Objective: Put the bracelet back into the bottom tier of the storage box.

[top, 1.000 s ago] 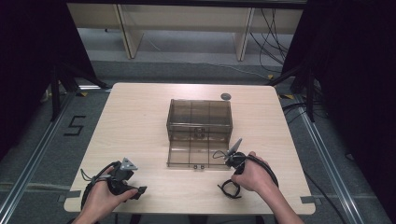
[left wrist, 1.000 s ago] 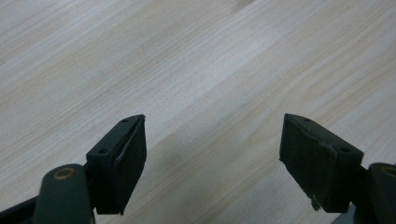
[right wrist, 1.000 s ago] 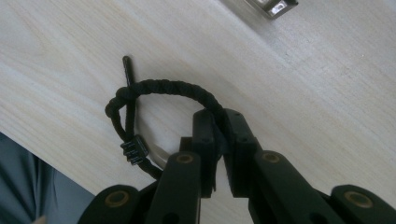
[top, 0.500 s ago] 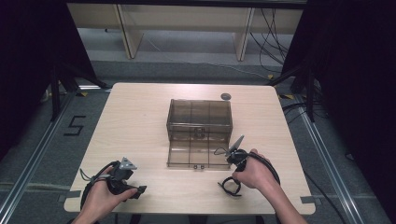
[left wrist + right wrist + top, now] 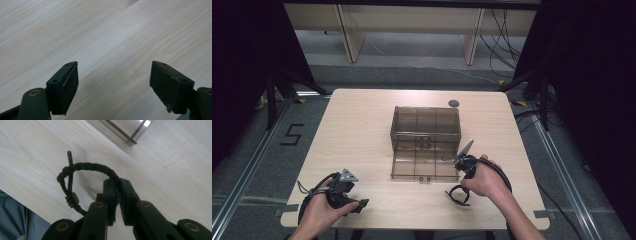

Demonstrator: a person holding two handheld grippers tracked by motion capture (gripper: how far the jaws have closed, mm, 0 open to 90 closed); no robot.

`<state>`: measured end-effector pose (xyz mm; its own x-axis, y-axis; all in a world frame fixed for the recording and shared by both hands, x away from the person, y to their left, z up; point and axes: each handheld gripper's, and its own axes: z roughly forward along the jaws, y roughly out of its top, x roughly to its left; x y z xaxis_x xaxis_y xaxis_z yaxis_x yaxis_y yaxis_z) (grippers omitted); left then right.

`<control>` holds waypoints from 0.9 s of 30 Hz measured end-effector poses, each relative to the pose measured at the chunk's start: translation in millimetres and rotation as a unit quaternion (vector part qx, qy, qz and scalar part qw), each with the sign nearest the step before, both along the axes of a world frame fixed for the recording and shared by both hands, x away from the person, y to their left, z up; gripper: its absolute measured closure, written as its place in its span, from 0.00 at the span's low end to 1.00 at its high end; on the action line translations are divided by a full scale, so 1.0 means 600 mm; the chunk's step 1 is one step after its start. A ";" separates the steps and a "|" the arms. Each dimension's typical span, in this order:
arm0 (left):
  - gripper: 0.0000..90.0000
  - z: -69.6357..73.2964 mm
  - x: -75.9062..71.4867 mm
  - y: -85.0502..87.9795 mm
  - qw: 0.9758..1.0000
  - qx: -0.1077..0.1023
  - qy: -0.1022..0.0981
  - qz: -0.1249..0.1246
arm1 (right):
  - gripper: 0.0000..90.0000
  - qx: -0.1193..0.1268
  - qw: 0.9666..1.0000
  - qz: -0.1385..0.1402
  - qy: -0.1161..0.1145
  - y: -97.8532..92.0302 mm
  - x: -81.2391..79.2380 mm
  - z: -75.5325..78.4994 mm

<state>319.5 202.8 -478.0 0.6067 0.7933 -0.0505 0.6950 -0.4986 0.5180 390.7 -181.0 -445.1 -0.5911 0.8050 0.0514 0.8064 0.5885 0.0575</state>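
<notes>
Bracelet (image 5: 85, 173) pinched in right gripper (image 5: 117, 192), jaws together on its braid.
Held just off the open compartment box's (image 5: 426, 131) front right corner, box up-left; left gripper (image 5: 113, 82) apart, far.

The smoke-tinted compartment box (image 5: 426, 129) with its lid laid open toward the person (image 5: 424, 163) stands in the middle of the wooden table (image 5: 357, 130) and blocks any straight pass across the centre, while a small round dark disc (image 5: 454, 103) lies just beyond its far right corner. The left half of the table and the far strip behind the box are bare. The right gripper (image 5: 457, 196), closed on a black braided cord loop (image 5: 82, 180), crowds the lid's right edge.
</notes>
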 end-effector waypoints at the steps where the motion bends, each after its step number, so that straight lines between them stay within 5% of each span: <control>1: 0.26 0.000 0.000 0.000 1.000 0.001 0.001 0.000 | 0.94 0.002 1.000 -0.002 -0.004 0.001 0.000 0.000; 15: 0.26 0.001 0.000 0.001 1.000 0.003 0.000 0.000 | 0.94 0.006 1.000 0.000 -0.016 -0.001 0.020 0.015; 16: 0.26 0.001 0.000 0.001 1.000 0.003 -0.001 -0.001 | 0.94 0.007 1.000 -0.015 -0.013 0.001 0.020 0.017; 20: 0.26 0.001 0.000 0.001 1.000 0.004 0.000 0.000 | 0.94 0.007 1.000 0.001 -0.019 -0.003 0.027 0.021; 24: 0.26 0.000 0.000 0.000 1.000 0.000 -0.003 0.002 | 0.94 0.005 0.999 -0.026 -0.021 -0.002 0.030 0.023; 27: 0.26 0.001 0.000 0.001 1.000 0.004 0.000 -0.002 | 0.94 -0.001 1.000 -0.021 -0.019 -0.003 0.033 0.024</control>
<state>319.7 203.4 -477.5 0.6094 0.7917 -0.0437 0.6932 -0.5052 0.5141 410.8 -182.8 -430.8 -0.5583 0.8292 0.0278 0.8277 0.5544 0.0869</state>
